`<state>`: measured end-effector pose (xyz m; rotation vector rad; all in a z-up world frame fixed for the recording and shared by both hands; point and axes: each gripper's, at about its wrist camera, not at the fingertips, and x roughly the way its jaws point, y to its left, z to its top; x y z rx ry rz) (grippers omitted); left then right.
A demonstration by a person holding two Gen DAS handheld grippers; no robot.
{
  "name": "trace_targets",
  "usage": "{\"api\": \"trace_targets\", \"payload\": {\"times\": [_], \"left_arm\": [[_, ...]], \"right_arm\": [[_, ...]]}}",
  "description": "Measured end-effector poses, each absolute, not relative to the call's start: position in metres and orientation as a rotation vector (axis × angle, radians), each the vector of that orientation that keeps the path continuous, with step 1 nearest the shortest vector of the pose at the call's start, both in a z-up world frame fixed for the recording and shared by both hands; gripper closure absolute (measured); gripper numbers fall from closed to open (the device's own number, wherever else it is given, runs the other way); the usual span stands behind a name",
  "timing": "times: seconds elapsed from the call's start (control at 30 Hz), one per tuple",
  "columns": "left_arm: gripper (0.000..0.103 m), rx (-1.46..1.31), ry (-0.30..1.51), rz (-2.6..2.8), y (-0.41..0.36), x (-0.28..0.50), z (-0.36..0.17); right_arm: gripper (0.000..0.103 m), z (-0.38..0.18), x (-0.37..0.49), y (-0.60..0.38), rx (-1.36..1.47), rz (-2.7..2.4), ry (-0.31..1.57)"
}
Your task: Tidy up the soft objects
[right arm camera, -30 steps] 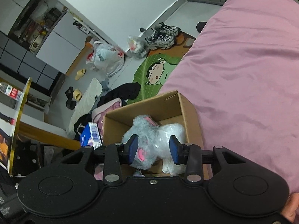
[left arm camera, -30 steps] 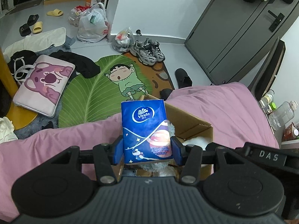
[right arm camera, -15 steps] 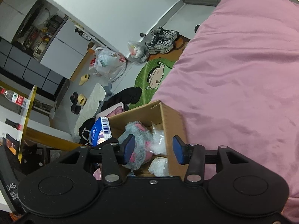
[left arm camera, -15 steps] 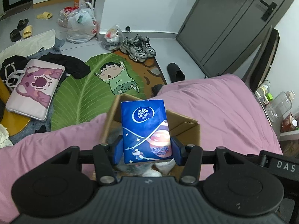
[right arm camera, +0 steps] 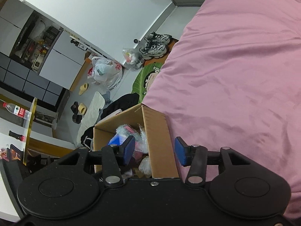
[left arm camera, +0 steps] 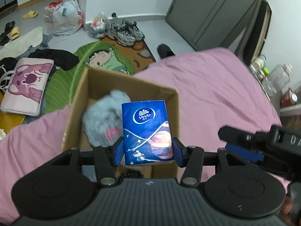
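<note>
An open cardboard box [left arm camera: 120, 79] stands on the pink bed cover [left arm camera: 207, 86]. A grey plush toy [left arm camera: 105, 116] with pink patches lies inside it. My left gripper [left arm camera: 148, 150] is shut on a blue Vinda tissue pack [left arm camera: 145, 124], held upright over the box's right half. In the right wrist view my right gripper [right arm camera: 155, 151] is open over the box's right wall [right arm camera: 160, 131], with nothing between its pads. That view also shows the plush toy [right arm camera: 125, 130] and crumpled clear bags [right arm camera: 144, 163] inside the box.
The bed cover [right arm camera: 235, 75] stretches right of the box. On the floor beyond lie a green leaf rug [left arm camera: 62, 86], a pink cushion [left arm camera: 26, 86], sneakers [left arm camera: 126, 32] and plastic bags [left arm camera: 65, 18]. Bottles [left arm camera: 278, 77] stand by the bed's right edge.
My right gripper let go of the plush toy, opened and drew off to the box's right wall. My left gripper carried the tissue pack over the box opening.
</note>
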<state>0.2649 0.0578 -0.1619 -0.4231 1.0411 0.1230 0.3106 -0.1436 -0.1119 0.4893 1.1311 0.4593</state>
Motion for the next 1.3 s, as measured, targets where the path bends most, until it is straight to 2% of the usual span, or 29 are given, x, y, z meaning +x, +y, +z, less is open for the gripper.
{"api": "trace_targets", "payload": {"times": [0.23,0.33,0.5,0.6,0.67,0.77,0.8,0.87,0.97,1.1,1.3], "left_arm": [[0.040,-0.432,1.048,0.129,0.052,0.253,-0.156],[0.040,-0.419,1.025,0.160,0.052,0.246,-0.146],[0.039,-0.426,1.003,0.194,0.055,0.233,-0.134],[0.032,-0.420,0.999,0.216,0.055,0.226,-0.128],[0.029,-0.412,0.994,0.225,0.055,0.221,-0.123],[0.022,-0.416,0.984,0.224,0.054,0.211,-0.116],[0.018,-0.418,0.979,0.223,0.054,0.208,-0.114],[0.013,-0.412,0.980,0.227,0.053,0.203,-0.110],[0.010,-0.417,0.977,0.217,0.054,0.194,-0.105],[0.003,-0.412,0.967,0.215,0.054,0.181,-0.097],[0.002,-0.400,0.956,0.222,0.058,0.161,-0.088]], "right_arm": [[0.055,-0.107,0.302,-0.154,0.504,0.463,1.120],[0.054,-0.103,0.297,-0.155,0.502,0.473,1.113],[0.047,-0.097,0.288,-0.157,0.491,0.485,1.106],[0.044,-0.091,0.281,-0.157,0.479,0.495,1.094],[0.036,-0.086,0.276,-0.156,0.470,0.498,1.082],[0.030,-0.079,0.268,-0.158,0.446,0.503,1.054],[0.021,-0.076,0.266,-0.158,0.440,0.507,1.048],[0.011,-0.070,0.260,-0.159,0.429,0.508,1.026],[0.002,-0.062,0.252,-0.158,0.391,0.508,0.999],[0.000,-0.056,0.242,-0.156,0.358,0.510,0.983],[0.000,-0.049,0.226,-0.152,0.310,0.504,0.974]]}}
